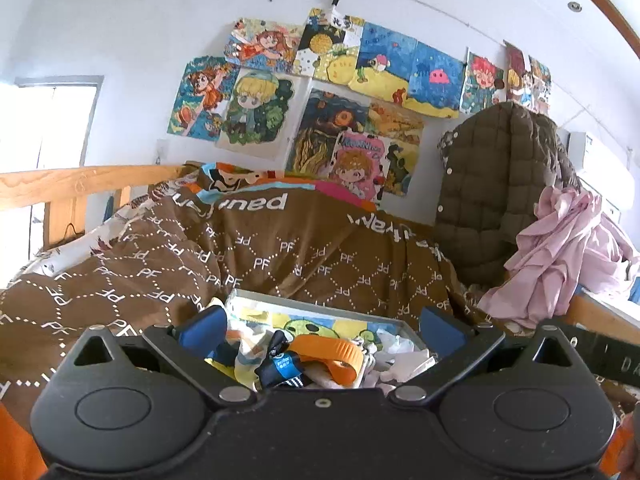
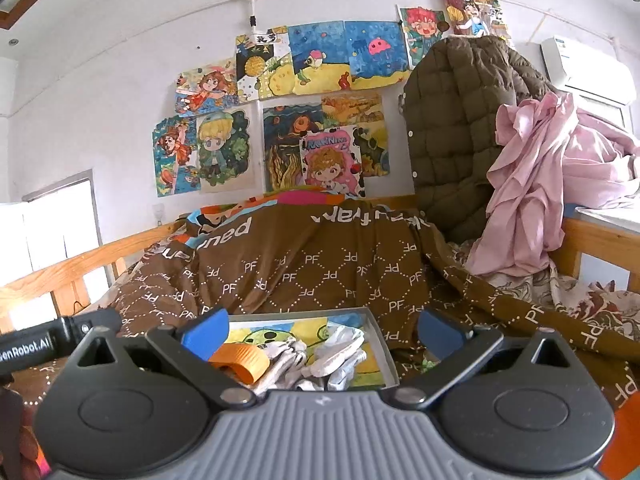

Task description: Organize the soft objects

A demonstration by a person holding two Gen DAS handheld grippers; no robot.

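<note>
Hovering side by side over a cluttered bed, two handheld grippers face a shallow grey tray (image 2: 378, 344) resting on a brown monogrammed quilt (image 2: 304, 276). Both the left gripper (image 1: 322, 330) and the right gripper (image 2: 322, 326) stand with blue-tipped fingers spread wide and nothing between them.

Inside the tray, on its cartoon-printed bottom, lies a jumble of small soft items: an orange band (image 1: 334, 354), a dark blue tagged strap (image 1: 280, 364), patterned socks (image 1: 250, 350) and a loose heap of white socks (image 2: 340, 354) toward the right side. None of it appears paired, rolled or sorted (the near edge of the tray is hidden behind the gripper bodies, so some pieces may be out of sight).

Judging from this, the job looks barely begun: the items are gathered in one container, but the sorting is still to do. Elsewhere, a quilted olive jacket (image 2: 456, 128) and crumpled pink fabric (image 2: 536, 184) hang over the wooden bed rail (image 2: 596, 232), beneath a wall of children's paintings (image 2: 320, 112); whether those belong to the tidying is unclear.
</note>
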